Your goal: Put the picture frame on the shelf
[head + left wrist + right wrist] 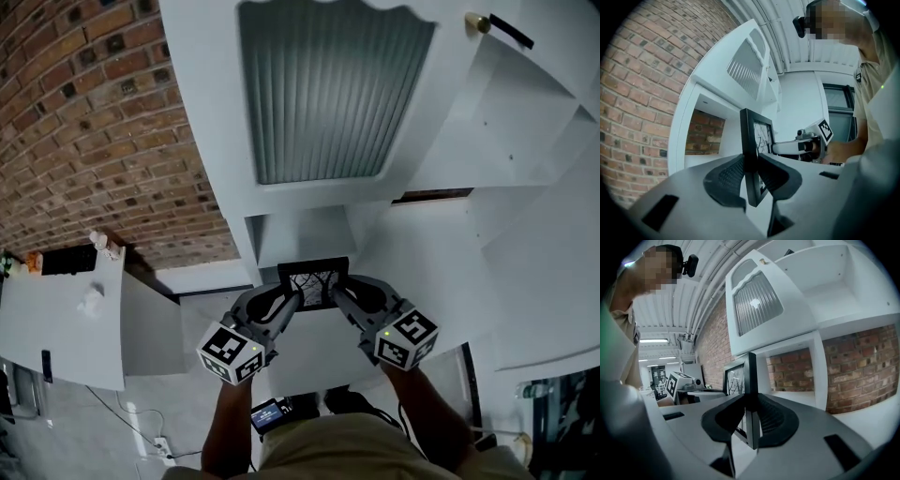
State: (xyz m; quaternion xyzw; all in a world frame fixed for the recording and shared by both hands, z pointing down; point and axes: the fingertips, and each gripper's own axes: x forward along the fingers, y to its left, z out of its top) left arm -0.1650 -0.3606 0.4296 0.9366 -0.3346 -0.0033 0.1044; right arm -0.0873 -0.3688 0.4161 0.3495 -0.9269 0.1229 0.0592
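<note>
Up by the white shelf (431, 253), the left gripper (291, 298) and the right gripper (337, 295) each pinch one side of the picture frame (314, 278). It seems not set down yet; placing it is left.

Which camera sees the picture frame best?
The head view: the picture frame faces it, held by the left gripper and right gripper. Both gripper views show it nearly edge-on.
</note>
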